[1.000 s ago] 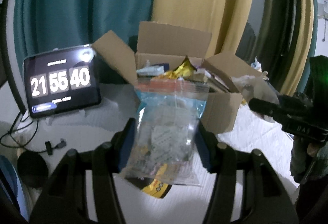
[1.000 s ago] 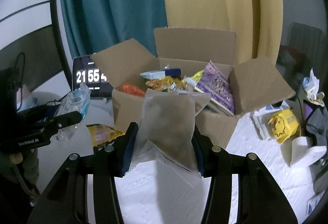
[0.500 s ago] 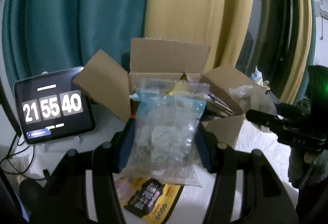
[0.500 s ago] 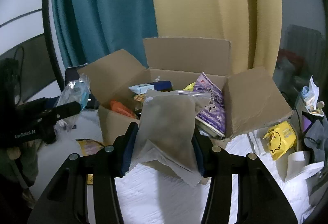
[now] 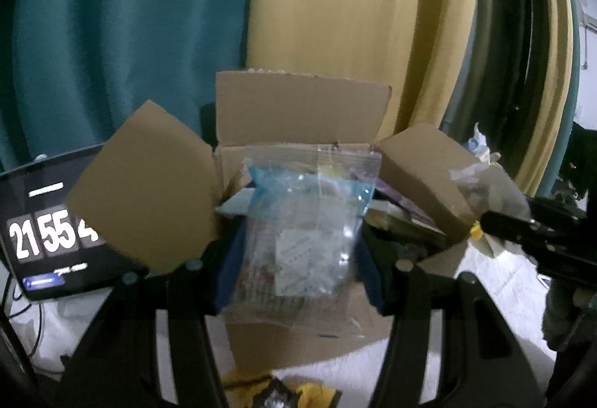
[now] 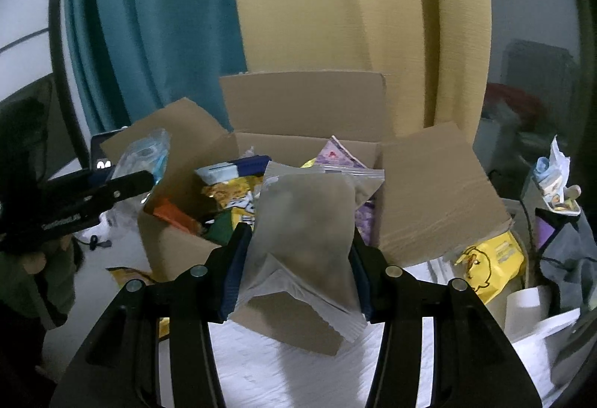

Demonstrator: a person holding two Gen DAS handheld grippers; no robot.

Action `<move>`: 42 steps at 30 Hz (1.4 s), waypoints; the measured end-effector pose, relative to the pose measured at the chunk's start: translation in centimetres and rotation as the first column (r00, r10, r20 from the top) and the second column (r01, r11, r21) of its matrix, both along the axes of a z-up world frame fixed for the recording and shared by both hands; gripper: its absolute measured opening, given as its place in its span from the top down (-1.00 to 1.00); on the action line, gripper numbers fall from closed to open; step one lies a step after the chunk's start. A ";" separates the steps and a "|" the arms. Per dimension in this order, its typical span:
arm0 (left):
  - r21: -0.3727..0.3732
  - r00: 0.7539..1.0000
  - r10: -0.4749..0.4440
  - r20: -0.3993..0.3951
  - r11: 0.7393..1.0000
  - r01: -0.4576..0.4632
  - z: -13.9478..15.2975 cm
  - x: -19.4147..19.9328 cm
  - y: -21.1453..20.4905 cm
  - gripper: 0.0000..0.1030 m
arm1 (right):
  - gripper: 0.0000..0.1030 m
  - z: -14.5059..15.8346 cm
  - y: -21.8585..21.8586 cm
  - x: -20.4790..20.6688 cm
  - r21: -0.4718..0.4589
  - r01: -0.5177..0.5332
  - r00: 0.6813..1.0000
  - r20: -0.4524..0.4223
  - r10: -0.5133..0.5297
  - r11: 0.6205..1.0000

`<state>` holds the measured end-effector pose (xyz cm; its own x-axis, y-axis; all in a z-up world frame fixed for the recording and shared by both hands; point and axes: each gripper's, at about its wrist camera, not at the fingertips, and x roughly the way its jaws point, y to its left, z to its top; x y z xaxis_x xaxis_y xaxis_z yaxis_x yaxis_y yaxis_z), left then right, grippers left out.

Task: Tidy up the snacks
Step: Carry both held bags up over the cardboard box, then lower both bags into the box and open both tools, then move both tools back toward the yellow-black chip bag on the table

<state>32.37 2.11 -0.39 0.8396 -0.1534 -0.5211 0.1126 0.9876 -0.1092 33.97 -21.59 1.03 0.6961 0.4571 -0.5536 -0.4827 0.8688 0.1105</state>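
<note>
An open cardboard box stands on the white table with its flaps up, and several snack packets lie inside it. My left gripper is shut on a clear zip bag with a blue top, held upright just before the box's front wall. The same clear zip bag shows at the left of the right wrist view. My right gripper is shut on a frosted zip bag of brownish snacks, held in front of the box's opening.
A tablet clock stands left of the box. A yellow packet lies on the table below my left gripper. To the right of the box sit a yellow duck packet, white paper rolls and clutter. Teal and yellow curtains hang behind.
Both grippers moved closer to the box with their bags, which now sit in front of its opening. The box looks larger; its left flap now covers part of the clock.
</note>
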 end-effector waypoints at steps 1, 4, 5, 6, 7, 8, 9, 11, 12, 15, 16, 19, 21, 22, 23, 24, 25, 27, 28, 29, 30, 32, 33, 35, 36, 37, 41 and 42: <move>-0.002 1.000 -0.005 -0.006 1.000 0.005 -0.2 0.7 0.0 -0.11 | -0.01 0.0 -0.1 0.3 -0.003 0.005 1.000 0.000 -0.005 1.000; -0.010 1.000 -0.023 -0.017 1.000 0.023 -0.3 2.8 -0.1 -0.16 | -0.01 0.0 -0.2 1.1 -0.004 0.018 1.000 0.001 -0.018 1.000; -0.015 0.999 -0.027 -0.020 1.000 0.026 -0.3 3.2 -0.1 -0.16 | -0.01 -0.1 -0.3 1.5 -0.003 0.022 1.000 0.001 -0.022 1.000; -0.014 0.999 -0.026 -0.026 1.000 0.025 -0.2 3.7 -0.1 -0.17 | -0.01 -0.1 -0.2 1.8 -0.004 0.026 1.000 0.000 -0.026 1.000; -0.012 0.999 -0.021 -0.028 1.000 0.021 -0.2 4.2 0.0 -0.17 | -0.01 -0.2 -0.2 2.2 -0.005 0.029 1.000 -0.001 -0.029 1.000; -0.015 1.000 -0.018 -0.026 1.000 0.017 -0.2 4.5 0.2 -0.17 | -0.01 -0.2 -0.1 2.5 -0.005 0.031 1.000 -0.003 -0.031 1.000; -0.022 0.999 -0.020 -0.024 1.000 0.020 -0.1 4.7 0.3 -0.18 | -0.01 -0.3 0.0 2.7 -0.006 0.032 0.999 -0.004 -0.032 0.999; -0.031 1.000 -0.019 -0.017 0.999 0.019 0.2 5.0 0.6 -0.34 | -0.01 -0.3 0.4 3.1 -0.011 0.028 1.000 -0.002 -0.028 1.000; -0.042 1.000 -0.012 -0.005 0.999 0.012 0.4 4.9 1.0 -0.36 | -0.01 -0.2 0.6 3.4 -0.014 0.026 1.000 0.001 -0.026 1.000; -0.057 1.000 0.007 0.015 0.998 -0.006 1.1 4.7 2.0 -0.38 | -0.01 0.1 1.8 4.3 -0.021 0.011 1.000 0.009 -0.010 1.000; -0.060 1.000 0.016 0.021 0.998 -0.015 1.2 4.5 2.4 -0.38 | -0.01 0.3 2.3 4.7 -0.023 0.004 1.000 0.013 -0.003 1.000; -0.071 0.999 0.036 0.033 0.997 -0.033 1.8 3.9 3.7 -0.38 | -0.01 0.6 3.7 5.8 -0.024 -0.013 1.000 0.023 0.013 1.000; -0.069 0.998 0.046 0.042 0.997 -0.043 2.1 3.5 4.2 -0.38 | -0.01 0.9 4.5 6.6 -0.024 -0.020 0.999 0.026 0.021 1.000; -0.065 0.997 0.053 0.049 0.997 -0.050 2.4 3.1 4.6 -0.38 | -0.01 1.0 4.9 7.0 -0.023 -0.023 0.999 0.030 0.023 0.999; -0.063 0.997 0.058 0.054 0.997 -0.054 2.6 3.0 4.9 -0.38 | -0.01 1.1 5.4 7.5 -0.022 -0.023 0.999 0.035 0.024 0.999; -0.059 0.996 0.063 0.060 0.997 -0.059 2.8 2.8 5.3 -0.39 | -0.01 1.1 5.8 8.0 -0.024 -0.025 0.999 0.039 0.026 0.999; -0.056 0.995 0.068 0.067 0.996 -0.065 3.0 2.6 5.6 -0.39 | -0.01 1.1 6.4 8.8 -0.028 -0.027 0.999 0.038 0.028 0.999; -0.051 0.993 0.087 0.080 0.995 -0.083 3.5 2.4 6.5 -0.39 | -0.01 1.1 7.2 9.9 -0.029 -0.026 0.999 0.033 0.027 0.999; -0.048 0.992 0.098 0.084 0.994 -0.094 3.6 2.4 7.1 -0.39 | -0.02 1.1 7.7 10.6 -0.031 -0.026 0.999 0.032 0.027 0.999; -0.045 0.989 0.115 0.088 0.993 -0.111 3.8 2.4 7.7 -0.39 | -0.02 1.2 8.1 11.0 -0.030 -0.023 0.999 0.031 0.024 0.999; -0.040 0.988 0.128 0.092 0.991 -0.125 3.9 2.5 8.0 -0.39 | -0.02 1.3 8.5 11.6 -0.021 -0.018 0.999 0.033 0.018 1.000; -0.031 0.981 0.160 0.107 0.987 -0.158 4.1 2.4 8.8 -0.40 | -0.15 1.5 9.0 12.4 -0.007 -0.007 0.999 0.040 0.007 1.000; -0.035 0.980 0.168 0.108 0.986 -0.165 4.2 2.4 9.2 -0.41 | -0.41 1.7 9.1 12.6 -0.006 0.000 0.999 0.046 0.000 1.000; -0.044 0.977 0.177 0.114 0.984 -0.173 4.4 2.3 9.8 -0.46 | -0.69 2.1 9.4 12.6 -0.002 0.013 0.998 0.067 -0.013 1.000; -0.049 0.977 0.179 0.115 0.983 -0.174 4.5 2.1 9.9 -0.49 | -0.69 2.4 9.5 12.4 0.001 0.016 0.997 0.078 -0.016 1.000; -0.052 0.977 0.179 0.115 0.983 -0.174 4.4 2.0 10.0 -0.52 | -0.69 2.6 9.5 12.3 0.001 0.015 0.997 0.081 -0.015 1.000; -0.062 0.979 0.171 0.109 0.984 -0.165 4.3 1.1 10.0 -0.56 | -0.69 2.8 9.7 11.2 -0.015 0.005 0.997 0.079 -0.004 1.000; -0.062 0.980 0.167 0.112 0.985 -0.161 4.4 0.8 9.8 -0.56 | -0.69 2.8 9.8 10.9 -0.021 0.000 0.997 0.077 0.001 1.000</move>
